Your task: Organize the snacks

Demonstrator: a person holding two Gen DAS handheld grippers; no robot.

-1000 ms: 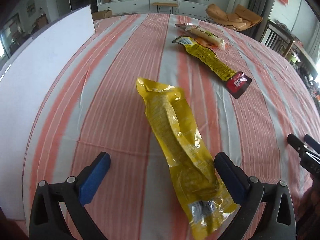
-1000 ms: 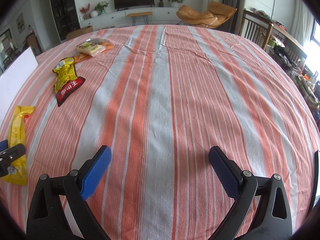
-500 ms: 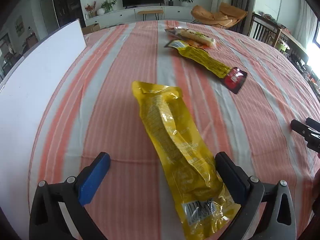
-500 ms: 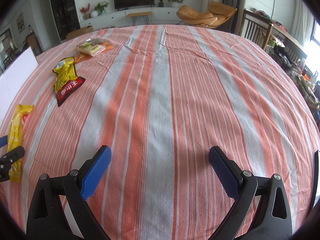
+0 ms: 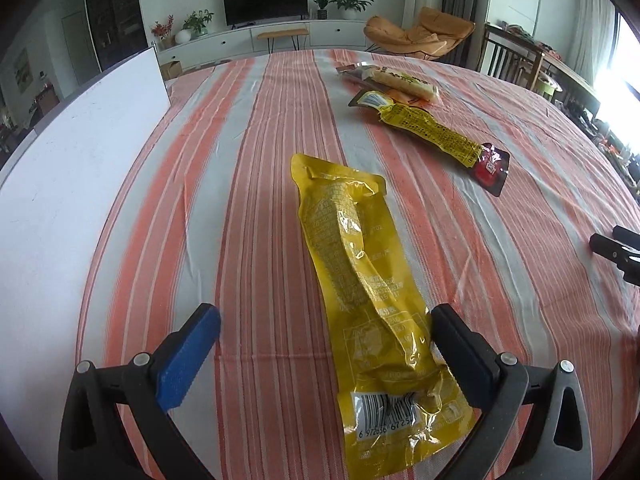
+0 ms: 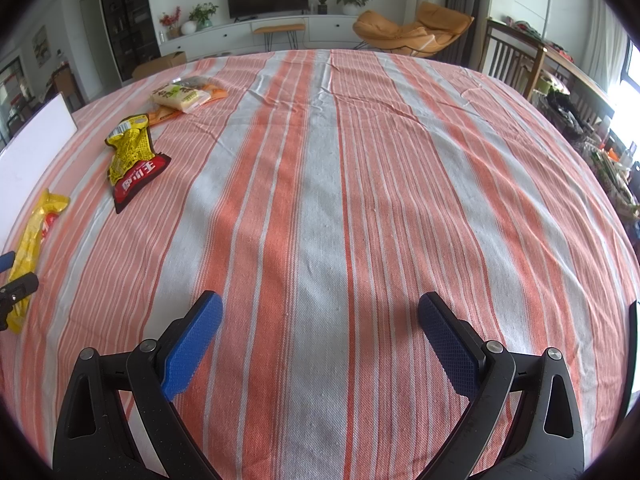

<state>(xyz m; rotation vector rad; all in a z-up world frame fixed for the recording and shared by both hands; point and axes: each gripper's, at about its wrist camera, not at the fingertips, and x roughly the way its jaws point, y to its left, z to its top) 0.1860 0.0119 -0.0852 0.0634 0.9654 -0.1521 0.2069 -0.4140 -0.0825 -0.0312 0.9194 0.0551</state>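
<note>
A long yellow snack packet [image 5: 360,288] lies flat on the striped tablecloth, its barcode end between the fingers of my left gripper [image 5: 324,324], which is open and not touching it on the left side. Farther off lie a yellow-and-red packet [image 5: 436,136] and a pale wrapped snack [image 5: 396,82] on an orange wrapper. In the right wrist view my right gripper [image 6: 318,312] hangs open over bare cloth, with the yellow packet [image 6: 34,236], the yellow-and-red packet [image 6: 134,160] and the pale snack [image 6: 180,94] to its far left.
A white board [image 5: 68,184] stands along the table's left side. The tips of the right gripper [image 5: 616,246] show at the right edge of the left wrist view. Dark wooden chairs [image 6: 516,60] stand past the table's far right edge.
My left gripper has swung and drawn slightly along the yellow packet, so the packet now sits more upright between the fingers. The right gripper has stayed put.
</note>
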